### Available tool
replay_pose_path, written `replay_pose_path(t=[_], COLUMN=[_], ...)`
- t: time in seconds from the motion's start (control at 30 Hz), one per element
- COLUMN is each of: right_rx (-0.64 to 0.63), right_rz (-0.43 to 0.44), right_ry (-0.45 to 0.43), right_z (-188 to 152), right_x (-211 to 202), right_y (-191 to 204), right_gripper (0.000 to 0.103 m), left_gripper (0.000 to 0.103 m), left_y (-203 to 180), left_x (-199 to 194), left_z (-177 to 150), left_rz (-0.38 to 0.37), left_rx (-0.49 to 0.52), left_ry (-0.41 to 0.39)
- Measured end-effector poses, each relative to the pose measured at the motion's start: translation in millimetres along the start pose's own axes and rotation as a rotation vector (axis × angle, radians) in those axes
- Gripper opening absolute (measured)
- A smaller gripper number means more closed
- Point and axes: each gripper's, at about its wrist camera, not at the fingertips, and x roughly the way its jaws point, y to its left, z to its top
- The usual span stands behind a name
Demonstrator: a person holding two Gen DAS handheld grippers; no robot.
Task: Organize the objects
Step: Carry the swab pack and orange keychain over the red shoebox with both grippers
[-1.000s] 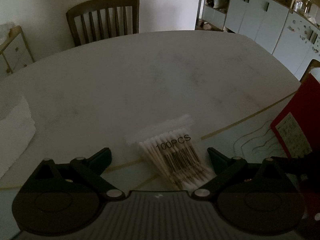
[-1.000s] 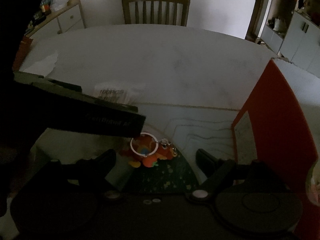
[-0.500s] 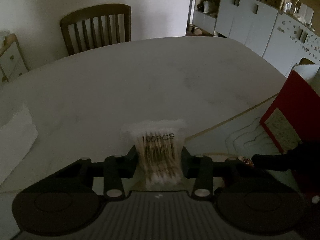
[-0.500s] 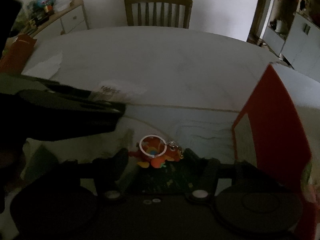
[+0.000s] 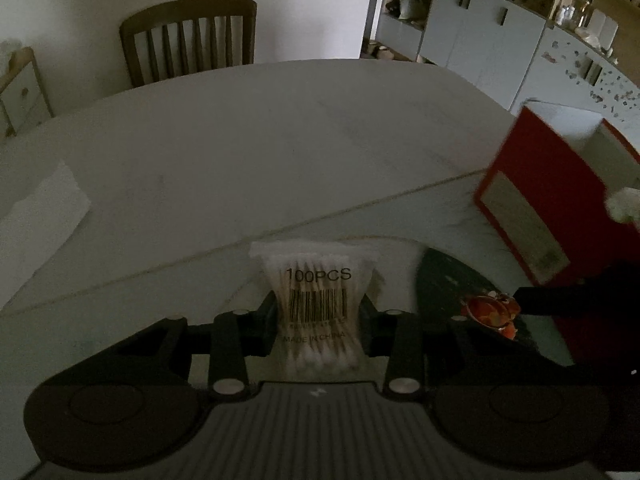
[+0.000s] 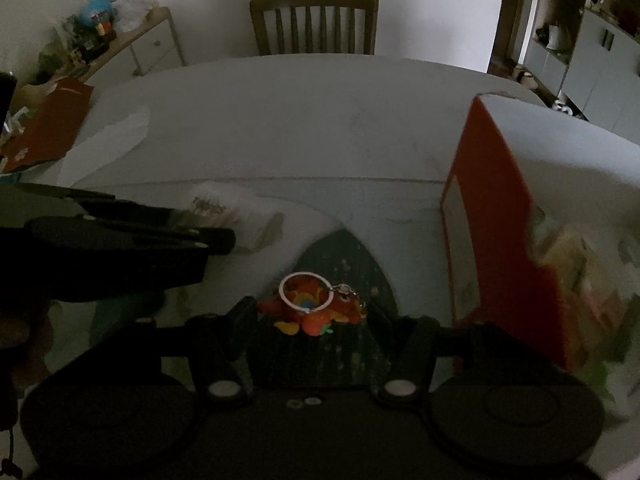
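Evidently both grasps are made and the carrying step is in hand. The left gripper has its jaws pressed on the sides of the cotton swab packet, which looks lifted clear of the worktop. The right gripper has its jaws closed in on the orange plush keychain (whether it has left the dark green patch of the mat I cannot tell). Each pair of jaws was closing within the last second and now stands narrow around its load. A red box stands open just to the right; it is probably the destination. Next, I judge, each item must travel over its rim before release.
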Motion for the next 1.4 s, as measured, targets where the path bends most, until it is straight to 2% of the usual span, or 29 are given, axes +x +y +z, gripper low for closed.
replay_pose_path(t=[0.33, 0.77, 1.03, 1.4], right_rx=[0.006, 0.029, 0.049, 0.073], right_rz=[0.042, 0.062, 0.032, -0.016], right_ry=[-0.043, -0.114, -0.136, -0.153], right_z=[-13.6, -27.9, -34.2, -44.2], right_x=[-54.3, -118.3, -136.8, -149.7], right_y=[-1.4, -36.9, -69.1, -133.7], right_gripper=[0.059, 0.059, 0.06, 0.06], left_gripper=[0.038, 0.038, 0.038, 0.038], left_y=[-29.6, -69.6, -106.0, -163.6], left_x=[-51.6, -106.3, -117.4, -102.9], left_z=[-11.9, -17.4, -13.2, -1.4], left_rz=[-0.031, -0.085, -0.122, -0.138], left_rx=[0.01, 0.049, 0.073, 0.113], left_ry=[-0.027, -0.068, -0.071, -0.061])
